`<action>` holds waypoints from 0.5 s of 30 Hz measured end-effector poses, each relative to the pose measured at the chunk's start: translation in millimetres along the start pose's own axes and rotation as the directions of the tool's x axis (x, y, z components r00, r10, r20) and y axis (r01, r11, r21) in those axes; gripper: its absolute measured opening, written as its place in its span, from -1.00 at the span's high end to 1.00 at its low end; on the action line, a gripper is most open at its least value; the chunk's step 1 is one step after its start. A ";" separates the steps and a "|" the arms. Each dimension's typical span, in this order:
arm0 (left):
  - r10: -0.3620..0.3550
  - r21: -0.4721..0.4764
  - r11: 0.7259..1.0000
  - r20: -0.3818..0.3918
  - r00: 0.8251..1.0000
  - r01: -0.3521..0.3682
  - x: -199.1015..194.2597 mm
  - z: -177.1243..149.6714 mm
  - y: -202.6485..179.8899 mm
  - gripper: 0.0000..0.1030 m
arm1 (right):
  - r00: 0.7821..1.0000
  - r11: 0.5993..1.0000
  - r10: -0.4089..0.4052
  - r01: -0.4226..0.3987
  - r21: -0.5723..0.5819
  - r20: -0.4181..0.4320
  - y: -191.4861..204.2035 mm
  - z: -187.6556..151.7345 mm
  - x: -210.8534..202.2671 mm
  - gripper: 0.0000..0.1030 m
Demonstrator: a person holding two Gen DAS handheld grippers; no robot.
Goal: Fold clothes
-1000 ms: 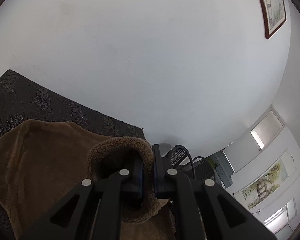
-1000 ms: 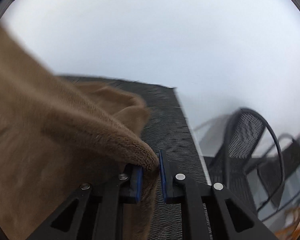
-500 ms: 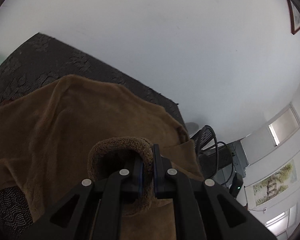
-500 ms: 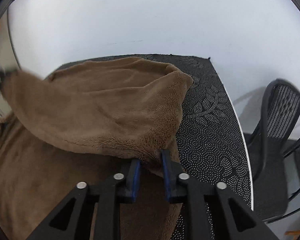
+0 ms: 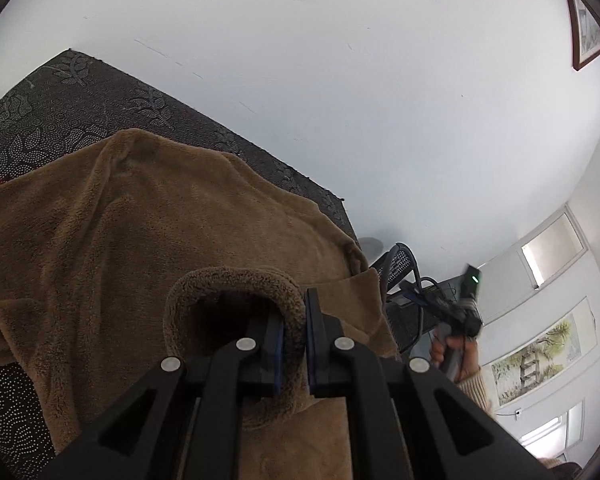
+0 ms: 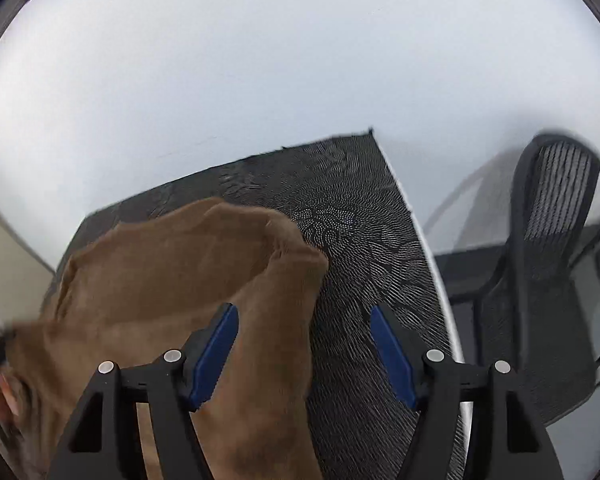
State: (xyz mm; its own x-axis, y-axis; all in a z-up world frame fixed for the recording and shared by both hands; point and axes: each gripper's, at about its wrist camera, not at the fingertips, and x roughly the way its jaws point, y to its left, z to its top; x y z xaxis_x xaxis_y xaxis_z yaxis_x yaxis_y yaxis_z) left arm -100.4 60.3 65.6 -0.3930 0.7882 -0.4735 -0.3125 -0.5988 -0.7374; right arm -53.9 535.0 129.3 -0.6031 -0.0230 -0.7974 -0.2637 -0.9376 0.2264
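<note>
— Where it lies spread over the dark patterned desk [image 5: 80, 92], the brown fleece garment [image 5: 152, 240] reaches almost to the far edge by the white wall [image 5: 340, 80].

— And the left gripper [image 5: 293, 344]?

— Its fingers [image 5: 315, 336] are pinched tight on a thick rolled hem of the fleece, which loops up just in front of them.

— The right gripper [image 6: 304, 354]?

— Its jaws have just been opening and stand wide; the blue pads [image 6: 214, 350] press on nothing. A fold of the garment lies below the left pad, bare desk below the other.

— Beyond?

— A black mesh chair [image 6: 556, 240] past the desk's corner, framed pictures [image 5: 586, 28] on the wall.
</note>
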 end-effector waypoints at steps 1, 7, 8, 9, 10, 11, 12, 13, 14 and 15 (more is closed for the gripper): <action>0.001 0.004 1.000 -0.001 1.000 -0.001 0.0 0.7 -0.6 0.84 | 1.000 1.000 0.007 -0.007 0.031 -0.023 -2.8 9.5 13.8 -0.37; 0.010 0.021 1.000 0.008 1.000 -0.010 -3.4 9.9 -1.3 0.84 | 0.980 0.986 0.052 -0.020 0.164 -0.193 -11.2 28.1 85.2 -0.01; 0.012 0.023 1.000 0.009 1.000 -0.012 -3.2 11.9 -0.7 0.84 | 0.975 0.986 0.058 -0.022 0.166 -0.213 -10.7 27.1 92.7 0.37; 0.013 0.026 1.000 0.011 1.000 -0.014 -3.2 14.2 -0.3 0.84 | 0.975 0.988 0.059 -0.026 0.152 -0.216 -9.0 25.9 96.9 0.63; 0.015 0.029 0.999 0.014 1.000 -0.015 -3.7 17.6 -0.9 0.84 | 0.979 0.992 0.043 -0.017 0.128 -0.200 -5.8 25.8 96.0 0.64; 0.012 0.038 0.999 0.025 1.000 -0.013 -4.8 21.7 -3.3 0.84 | 0.983 0.995 0.026 -0.007 0.104 -0.180 -2.6 26.0 94.3 0.71; 0.008 0.053 0.999 0.048 0.999 -0.010 -6.7 26.7 -7.1 0.84 | 0.989 0.996 0.005 0.008 0.086 -0.151 -0.5 27.4 89.6 0.72; 0.002 0.074 0.997 0.077 0.997 -0.008 -9.4 31.2 -12.0 0.84 | 0.993 0.996 -0.010 0.020 0.083 -0.120 0.1 29.7 82.9 0.73; -0.010 0.104 0.995 0.115 0.993 -0.002 -14.2 36.3 -18.8 0.84 | 0.996 0.996 -0.025 0.033 0.082 -0.089 0.2 32.2 76.5 0.74; -0.022 0.133 0.991 0.151 0.988 0.002 -18.7 40.8 -25.1 0.84 | 0.997 0.996 -0.044 0.048 0.081 -0.059 -1.1 35.1 71.0 0.74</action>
State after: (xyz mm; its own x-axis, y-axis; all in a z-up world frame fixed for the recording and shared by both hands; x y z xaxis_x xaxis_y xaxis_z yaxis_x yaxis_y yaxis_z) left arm -120.5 54.8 112.6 -0.5120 0.7710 -0.3787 -0.4258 -0.6107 -0.6677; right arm -122.8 546.6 92.0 -0.5458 -0.0021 -0.8379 -0.3531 -0.9063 0.2323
